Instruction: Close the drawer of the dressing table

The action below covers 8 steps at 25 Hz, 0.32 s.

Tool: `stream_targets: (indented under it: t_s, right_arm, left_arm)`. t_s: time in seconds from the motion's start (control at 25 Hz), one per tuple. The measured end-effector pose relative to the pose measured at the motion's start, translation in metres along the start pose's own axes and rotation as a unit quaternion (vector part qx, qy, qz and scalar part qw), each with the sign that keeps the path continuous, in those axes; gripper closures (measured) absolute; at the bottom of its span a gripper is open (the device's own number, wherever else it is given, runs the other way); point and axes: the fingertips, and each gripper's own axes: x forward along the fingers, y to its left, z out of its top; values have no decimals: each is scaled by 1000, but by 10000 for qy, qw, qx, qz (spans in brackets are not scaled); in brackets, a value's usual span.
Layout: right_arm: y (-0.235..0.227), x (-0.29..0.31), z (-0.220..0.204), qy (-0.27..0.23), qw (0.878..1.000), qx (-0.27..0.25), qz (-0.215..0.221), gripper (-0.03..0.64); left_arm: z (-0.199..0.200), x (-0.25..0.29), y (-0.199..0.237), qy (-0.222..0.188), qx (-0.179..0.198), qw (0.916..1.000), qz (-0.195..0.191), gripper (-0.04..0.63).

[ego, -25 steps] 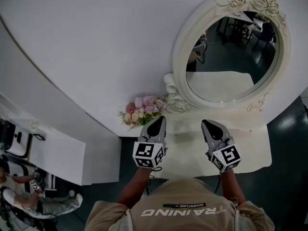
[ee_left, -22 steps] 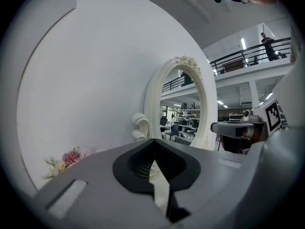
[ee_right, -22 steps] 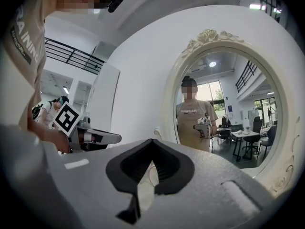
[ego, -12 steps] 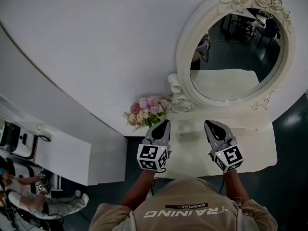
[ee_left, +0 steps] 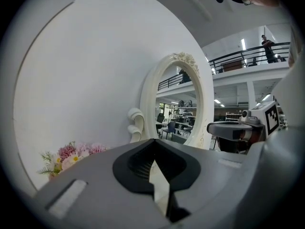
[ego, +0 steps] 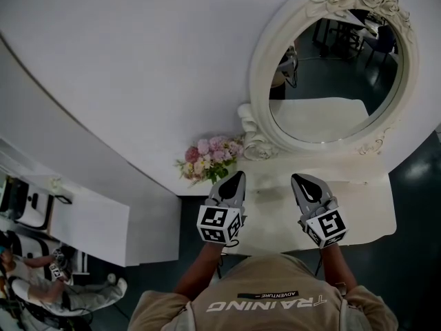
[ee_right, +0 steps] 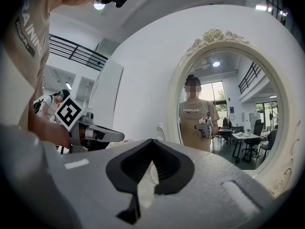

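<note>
The white dressing table point(ego: 365, 212) stands against a white wall and carries an oval mirror point(ego: 324, 81) in an ornate frame. Its drawer does not show in any view; in the head view my torso covers the table's front. My left gripper point(ego: 236, 178) hovers over the tabletop's left part, shut with nothing in it. My right gripper point(ego: 300, 180) hovers beside it over the middle, also shut and empty. Both point toward the mirror. In the left gripper view, the left gripper point(ee_left: 153, 142) faces the mirror point(ee_left: 178, 104). In the right gripper view, the right gripper point(ee_right: 152, 142) faces the mirror point(ee_right: 224, 118).
A bunch of pink flowers point(ego: 209, 158) sits at the table's back left corner, close to the left gripper. A white counter point(ego: 89, 219) stands to the left, and a seated person point(ego: 41, 281) is on the dark floor beyond it.
Both grippers hold almost the same pose above the tabletop. Only the head view has shifted slightly.
</note>
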Motion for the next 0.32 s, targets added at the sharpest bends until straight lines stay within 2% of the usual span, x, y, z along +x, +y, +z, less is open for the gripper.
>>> stream_targets:
  t_s: [0.32]
  right_arm:
    - [-2, -3, 1, 14, 10000, -61, -40, 615]
  left_arm:
    - [-1, 0, -4, 9, 0, 10000, -25, 578]
